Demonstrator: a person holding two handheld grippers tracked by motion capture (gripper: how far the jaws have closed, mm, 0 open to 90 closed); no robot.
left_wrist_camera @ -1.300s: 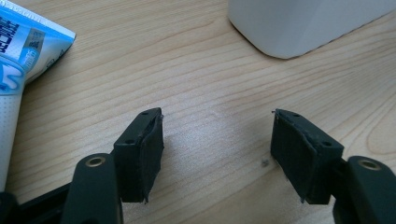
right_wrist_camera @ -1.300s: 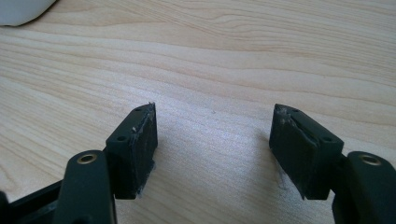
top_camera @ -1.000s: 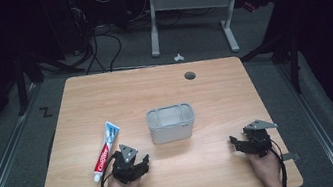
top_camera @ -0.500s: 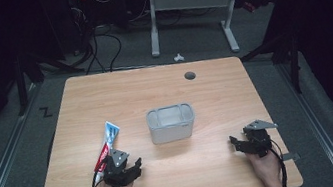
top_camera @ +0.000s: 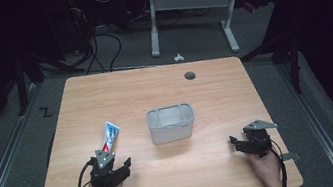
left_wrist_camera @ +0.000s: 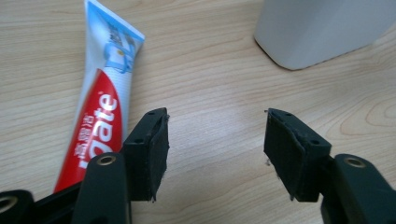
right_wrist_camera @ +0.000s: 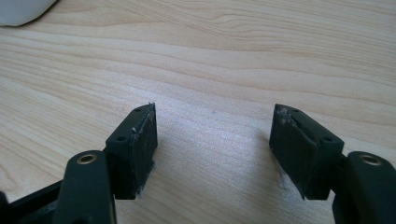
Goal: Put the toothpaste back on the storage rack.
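The left gripper (left_wrist_camera: 215,135), its jaws wide but just narrowing on nothing, is needing to centre over the toothpaste tube (left_wrist_camera: 102,107) first.

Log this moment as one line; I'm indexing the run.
left gripper: open, closing, beside toothpaste tube | right gripper: open, empty | container: mid-table

left gripper (left_wrist_camera: 215,140): fingers apart, just closing slightly, nothing between | right gripper (right_wrist_camera: 215,140): fingers apart, empty, low
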